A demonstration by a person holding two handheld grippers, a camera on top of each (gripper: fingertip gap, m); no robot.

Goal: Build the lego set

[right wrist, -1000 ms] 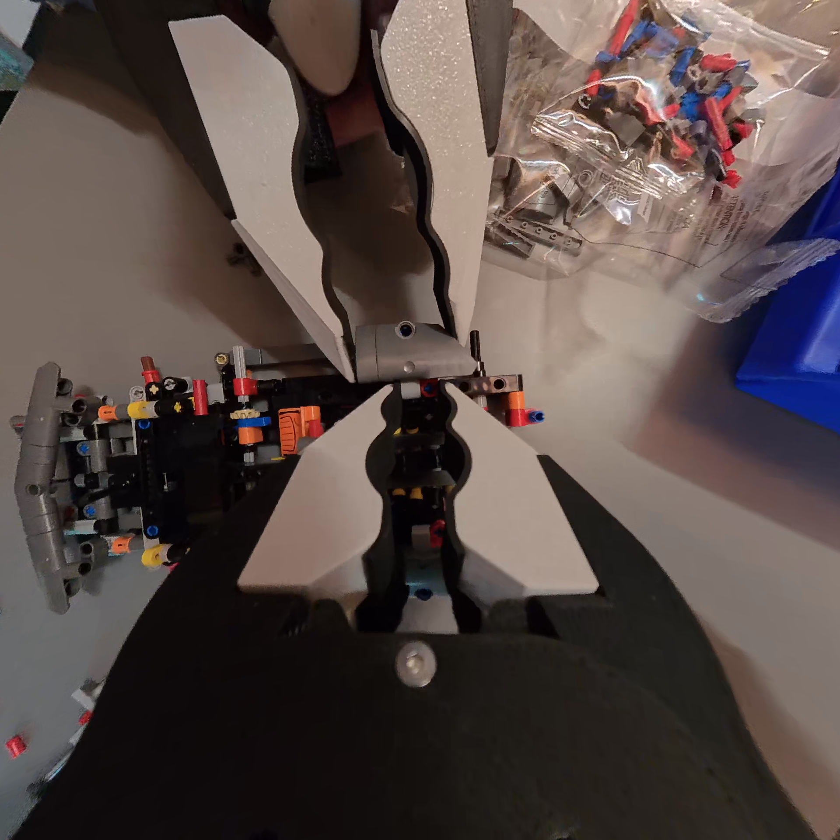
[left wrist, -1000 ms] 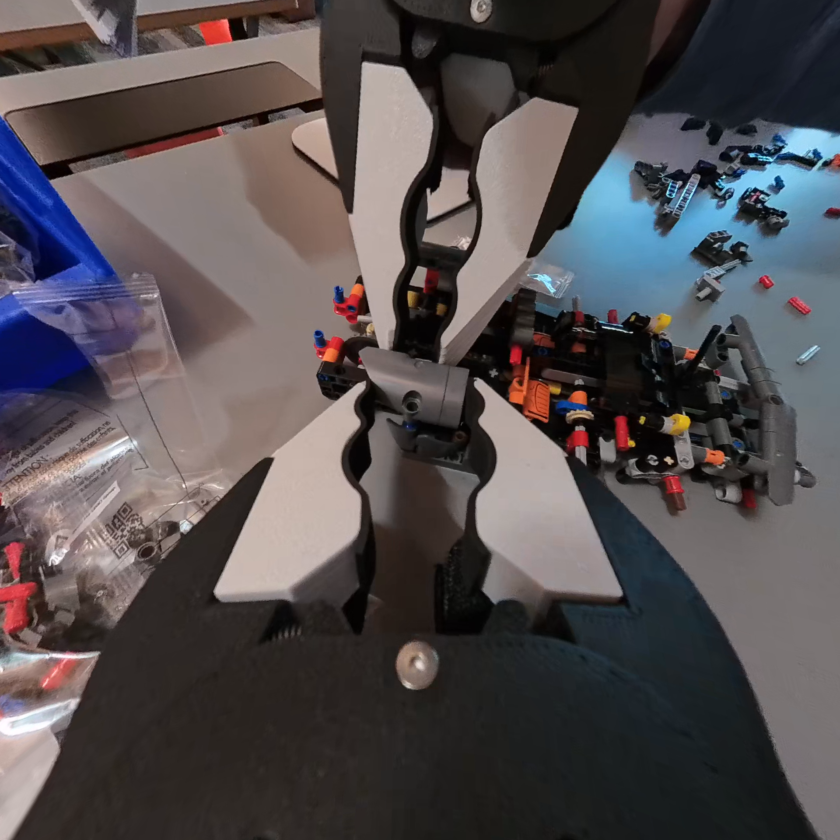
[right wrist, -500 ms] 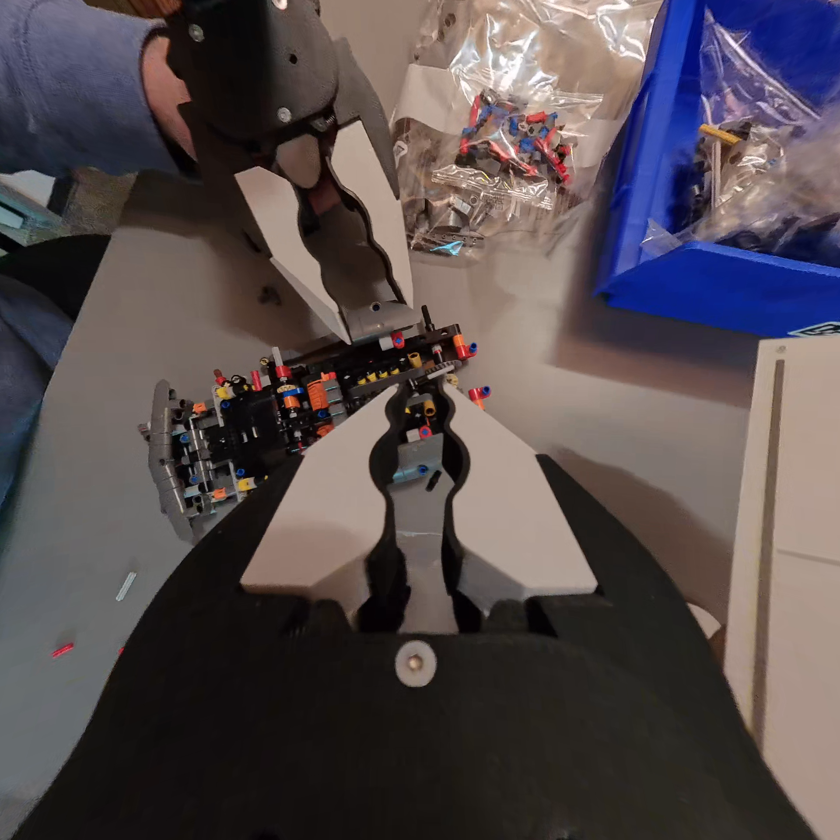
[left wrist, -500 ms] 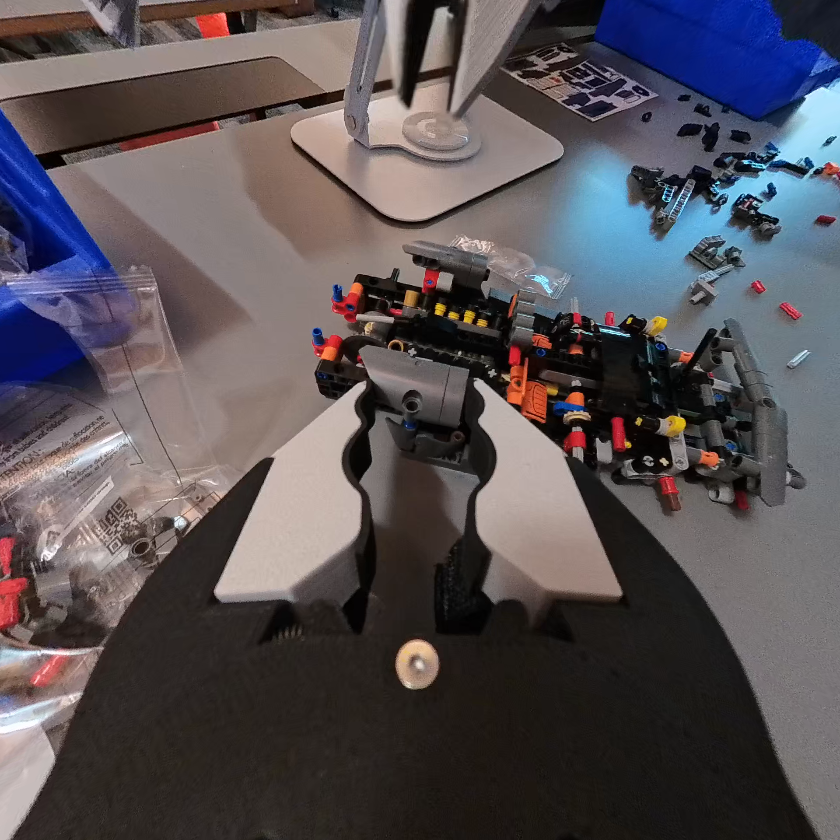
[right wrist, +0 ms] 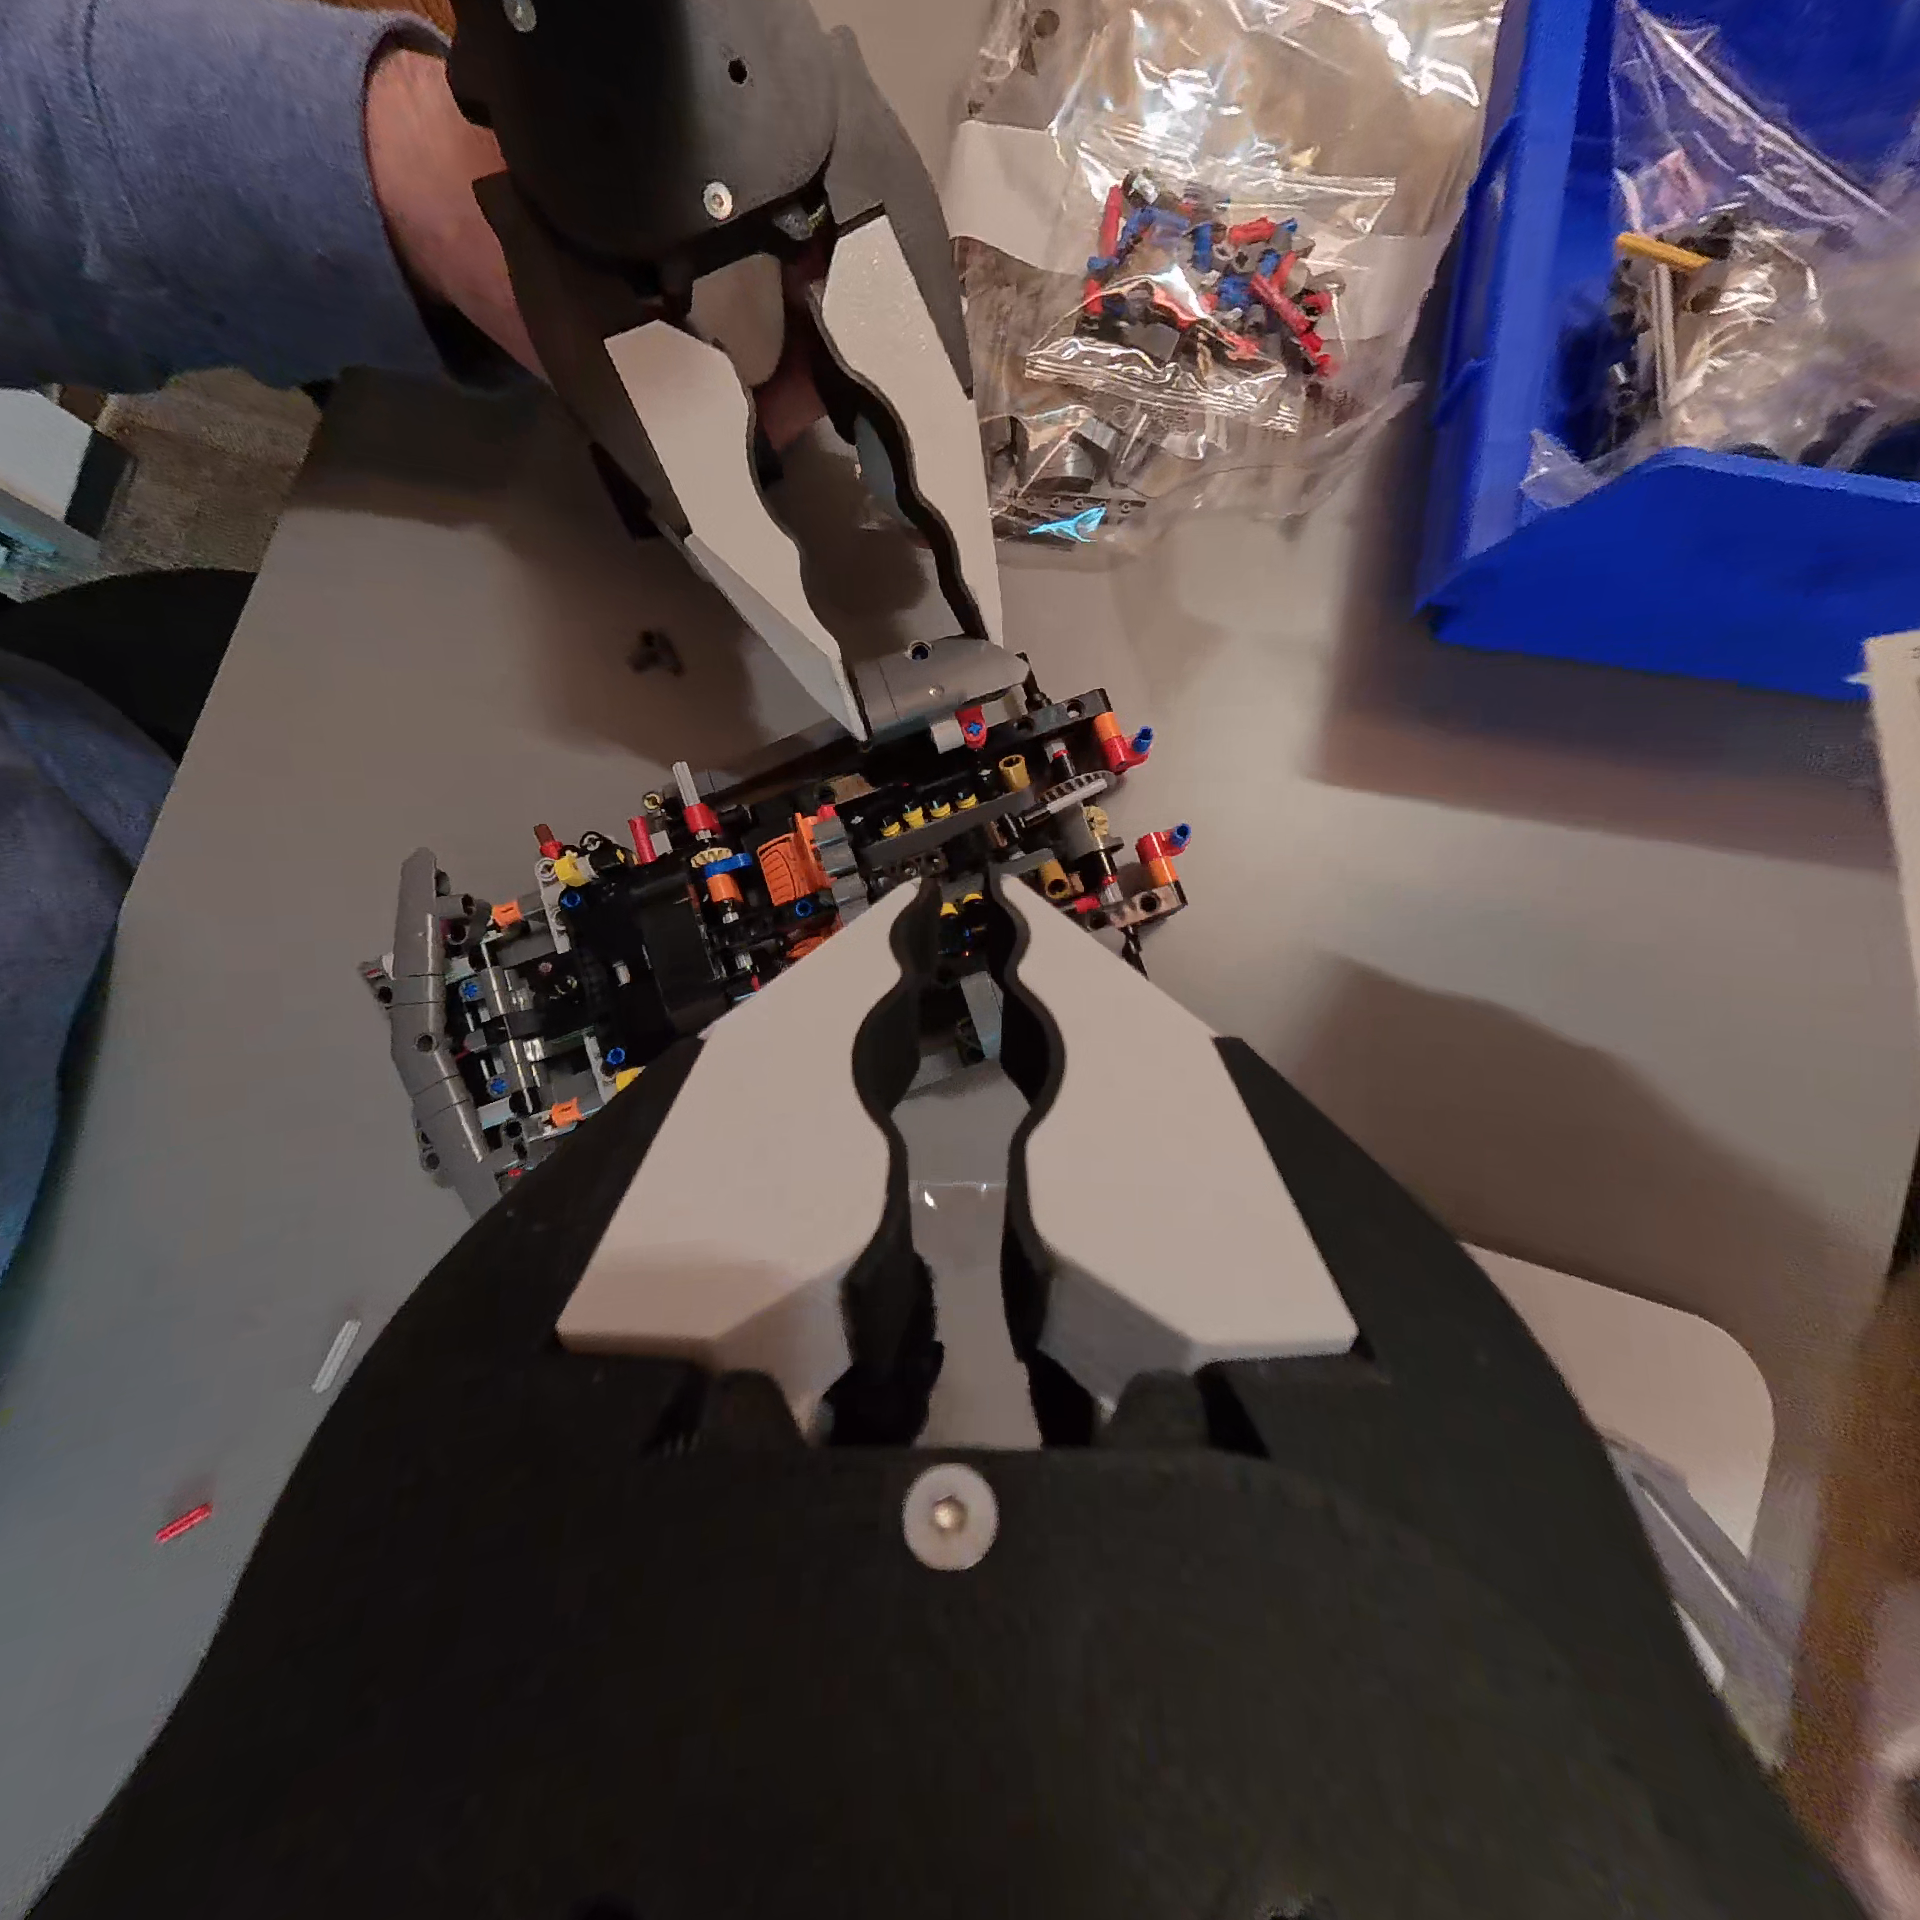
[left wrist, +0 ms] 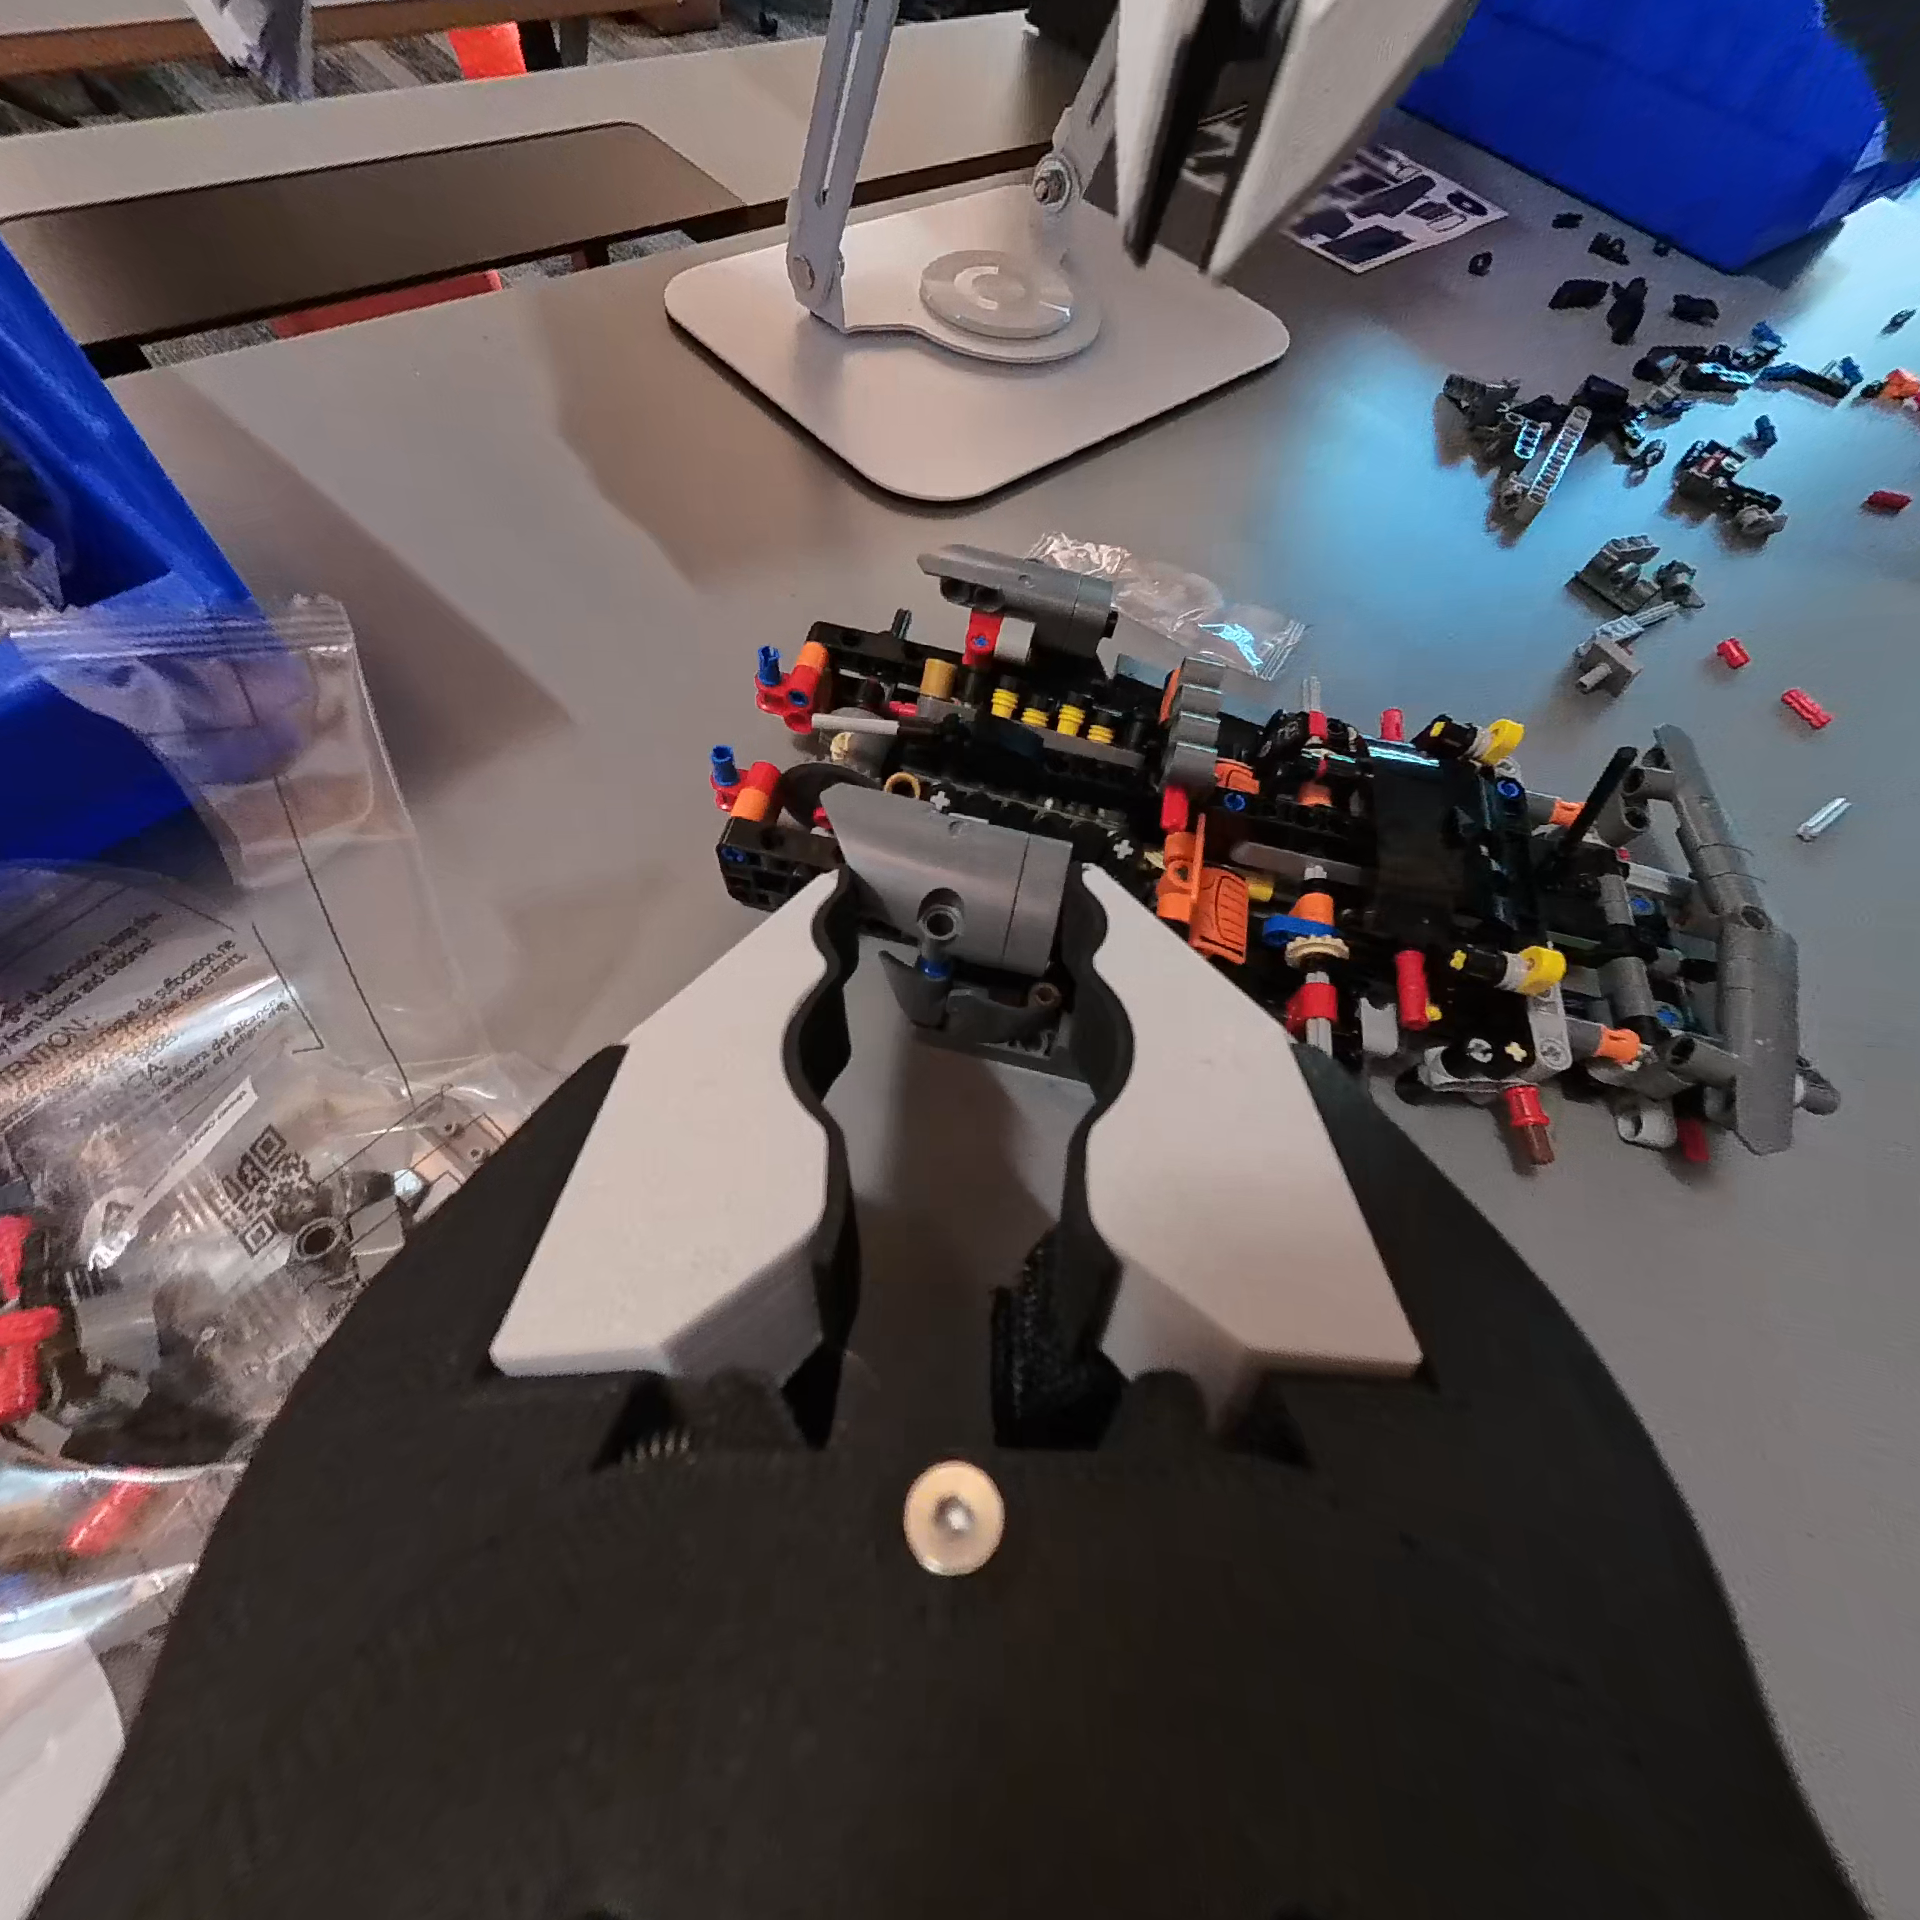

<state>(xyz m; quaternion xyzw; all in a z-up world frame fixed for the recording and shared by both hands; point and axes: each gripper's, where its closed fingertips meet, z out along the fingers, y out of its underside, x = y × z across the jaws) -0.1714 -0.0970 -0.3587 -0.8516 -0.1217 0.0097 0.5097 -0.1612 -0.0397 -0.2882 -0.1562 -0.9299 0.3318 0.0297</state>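
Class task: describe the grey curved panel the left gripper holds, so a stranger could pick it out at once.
Find the long multicoloured lego chassis on the grey table. At its near left end, the left gripper clamps the grey curved panel: smooth and broad, unlike the studded beams around.

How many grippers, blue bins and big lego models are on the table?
Grippers: 2, left gripper and right gripper
Blue bins: 2, one blue bin, another blue bin
Lego model: 1
Total: 5
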